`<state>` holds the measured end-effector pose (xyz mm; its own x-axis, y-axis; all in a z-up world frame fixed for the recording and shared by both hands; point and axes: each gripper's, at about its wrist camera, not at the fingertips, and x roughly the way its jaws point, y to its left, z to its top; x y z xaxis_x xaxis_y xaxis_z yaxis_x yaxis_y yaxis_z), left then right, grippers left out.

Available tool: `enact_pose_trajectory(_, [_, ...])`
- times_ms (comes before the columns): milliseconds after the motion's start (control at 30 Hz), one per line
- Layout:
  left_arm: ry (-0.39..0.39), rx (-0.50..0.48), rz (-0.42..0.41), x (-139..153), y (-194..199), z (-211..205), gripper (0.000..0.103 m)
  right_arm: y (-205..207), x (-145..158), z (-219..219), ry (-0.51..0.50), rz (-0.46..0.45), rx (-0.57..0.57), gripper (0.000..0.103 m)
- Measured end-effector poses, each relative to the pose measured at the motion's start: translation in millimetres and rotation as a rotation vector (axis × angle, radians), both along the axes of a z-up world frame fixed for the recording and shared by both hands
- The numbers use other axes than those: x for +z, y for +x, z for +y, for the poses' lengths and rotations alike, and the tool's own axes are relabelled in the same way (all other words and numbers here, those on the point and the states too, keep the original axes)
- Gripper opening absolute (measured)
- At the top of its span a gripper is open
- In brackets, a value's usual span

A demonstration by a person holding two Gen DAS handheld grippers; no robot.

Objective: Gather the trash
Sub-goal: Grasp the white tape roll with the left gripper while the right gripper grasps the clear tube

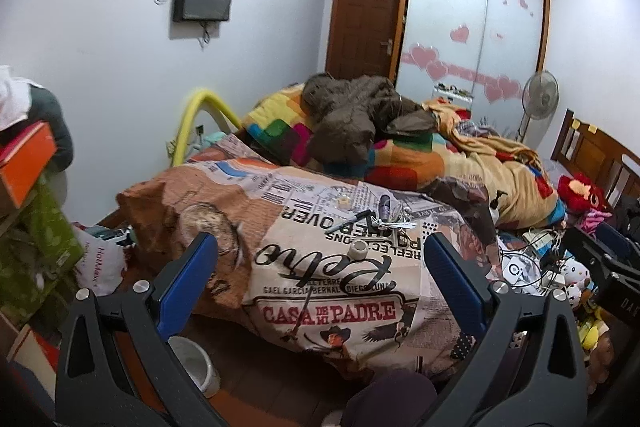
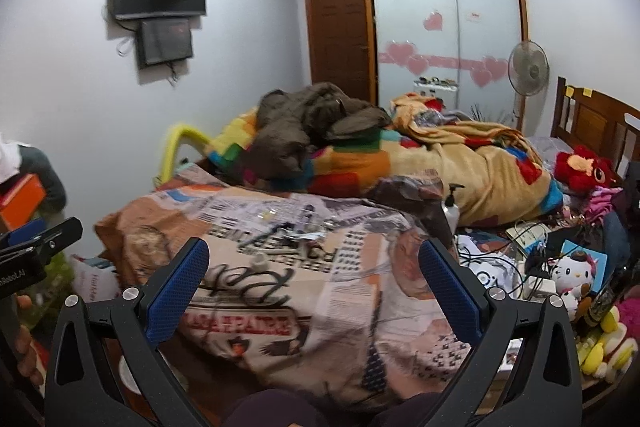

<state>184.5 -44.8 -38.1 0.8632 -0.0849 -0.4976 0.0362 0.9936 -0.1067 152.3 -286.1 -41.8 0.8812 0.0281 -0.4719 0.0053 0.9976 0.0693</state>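
Small litter lies on the newspaper-print quilt [image 1: 328, 283]: a white tape roll [image 1: 359, 250], a dark pen [image 1: 352, 221], a pale scrap [image 1: 343, 202] and a tangle of small bits [image 1: 394, 219]. My left gripper [image 1: 320, 251] hangs open just short of the roll, nothing between its blue pads. The right wrist view is blurred; it shows the same roll [image 2: 260, 261], pen [image 2: 264, 233] and quilt [image 2: 320, 307], with my right gripper [image 2: 314, 259] open and empty above the quilt. A white bin [image 1: 196, 363] stands on the floor at the bed's near corner.
A brown jacket [image 1: 352, 115] and bright blankets [image 1: 500, 163] pile up farther back on the bed. Cables, boxes and plush toys [image 2: 572, 275] crowd the right side. Boxes [image 1: 28, 163] and a white bag [image 1: 102, 259] stack up at left. A fan [image 1: 540, 95] stands by the wardrobe.
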Motion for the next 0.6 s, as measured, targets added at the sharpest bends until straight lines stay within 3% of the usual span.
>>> enact_pose_trajectory(200, [-0.005,-0.06,0.107,-34,69,-22,0.103,45,-29,-18,-0.025,0.079,-0.012,0.103])
enact_pose_trajectory(433, [0.022,-0.11,0.219,-89,137,-53,0.103,100,-69,-32,0.052,0.198,0.047,0.103])
enact_pose_trajectory(600, [0.011,-0.14,0.325,-134,178,-66,0.103,143,-102,-33,0.106,0.282,0.099,0.09])
